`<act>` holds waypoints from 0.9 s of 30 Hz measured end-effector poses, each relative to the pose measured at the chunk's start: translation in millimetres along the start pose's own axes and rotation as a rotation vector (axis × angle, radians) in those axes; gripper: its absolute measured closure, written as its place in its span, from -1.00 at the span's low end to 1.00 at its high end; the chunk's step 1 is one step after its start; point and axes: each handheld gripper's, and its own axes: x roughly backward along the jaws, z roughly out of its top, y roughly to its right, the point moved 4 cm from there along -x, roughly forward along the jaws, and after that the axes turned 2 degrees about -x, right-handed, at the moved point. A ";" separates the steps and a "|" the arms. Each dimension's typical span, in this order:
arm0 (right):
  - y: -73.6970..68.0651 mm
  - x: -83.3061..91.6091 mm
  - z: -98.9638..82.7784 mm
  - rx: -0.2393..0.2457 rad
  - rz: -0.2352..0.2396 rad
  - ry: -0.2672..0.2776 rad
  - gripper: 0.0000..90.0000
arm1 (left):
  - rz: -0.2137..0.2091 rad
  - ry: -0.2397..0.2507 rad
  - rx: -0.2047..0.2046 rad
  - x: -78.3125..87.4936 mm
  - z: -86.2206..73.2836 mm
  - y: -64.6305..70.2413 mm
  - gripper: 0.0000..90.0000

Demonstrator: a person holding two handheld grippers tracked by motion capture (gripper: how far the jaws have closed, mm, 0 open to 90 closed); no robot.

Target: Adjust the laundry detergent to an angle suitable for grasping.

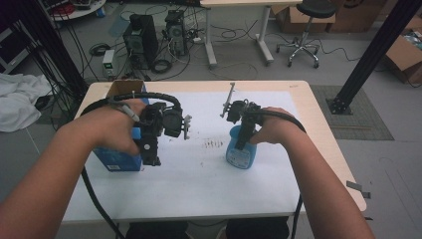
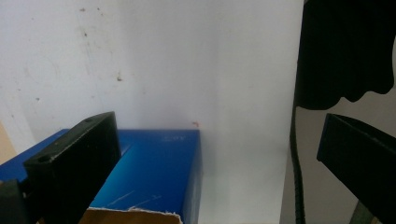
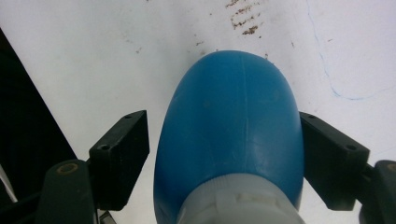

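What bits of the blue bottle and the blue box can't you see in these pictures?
- Blue bottle: its cap is cut off by the bottom edge of the right gripper view.
- Bottle label: too small to read in the high view.
- Blue box: mostly hidden by the left hand there.

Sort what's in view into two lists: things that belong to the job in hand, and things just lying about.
In the job:
- blue bottle, standing on the white table sheet between the open jaws of the right tool
- blue box, top open, beside the left tool

Lying about:
- computer towers on the floor
- stool
- white cloth
- cardboard boxes
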 end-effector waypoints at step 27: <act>-0.8 12.0 -0.9 0.015 0.019 0.009 -0.66 | -0.005 0.001 0.005 -3.5 -0.5 -2.6 -1.00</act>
